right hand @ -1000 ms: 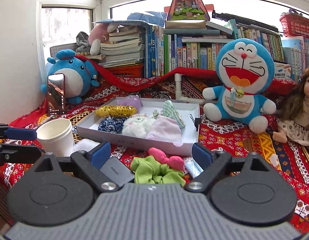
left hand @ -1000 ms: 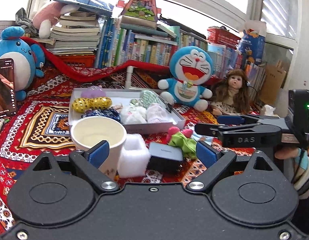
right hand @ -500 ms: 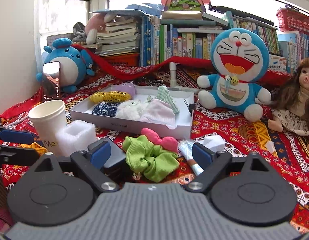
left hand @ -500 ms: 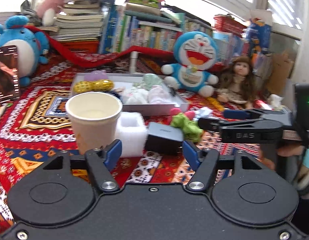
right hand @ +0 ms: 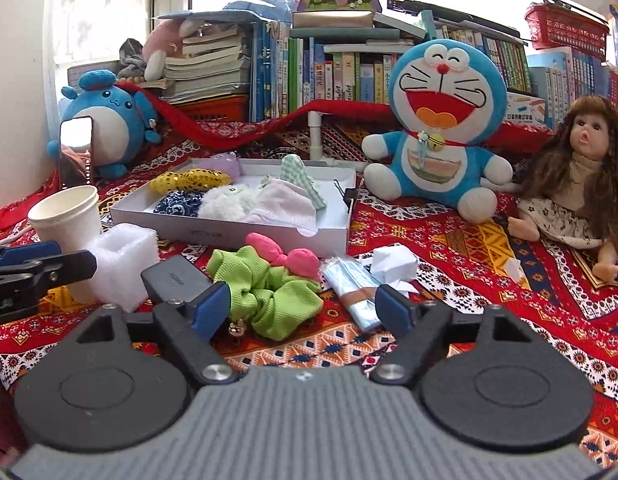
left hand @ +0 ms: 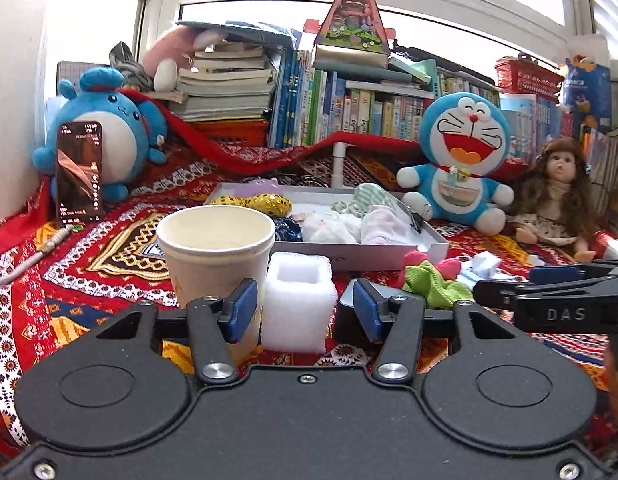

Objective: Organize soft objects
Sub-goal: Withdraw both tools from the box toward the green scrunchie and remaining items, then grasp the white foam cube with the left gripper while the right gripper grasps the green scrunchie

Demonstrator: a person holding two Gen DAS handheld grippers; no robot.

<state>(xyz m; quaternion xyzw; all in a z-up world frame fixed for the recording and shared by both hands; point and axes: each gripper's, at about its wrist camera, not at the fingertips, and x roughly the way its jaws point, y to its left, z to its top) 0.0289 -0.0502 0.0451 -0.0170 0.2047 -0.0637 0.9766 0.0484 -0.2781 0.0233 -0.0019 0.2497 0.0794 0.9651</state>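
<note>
Left claw released, empty, fingers flanking white foam block beside paper cup. Right claw released, empty, hovering just before green scrunchie lying on patterned cloth, near white tray.

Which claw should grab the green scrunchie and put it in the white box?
Probably the right claw: it is open with the green scrunchie right between its fingers. The left claw faces the foam block instead.

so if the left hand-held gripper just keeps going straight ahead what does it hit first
Most likely the white foam block, sitting right between the open fingers of the left hand-held gripper. The paper cup stands just left of that line, though depth is unclear.
</note>
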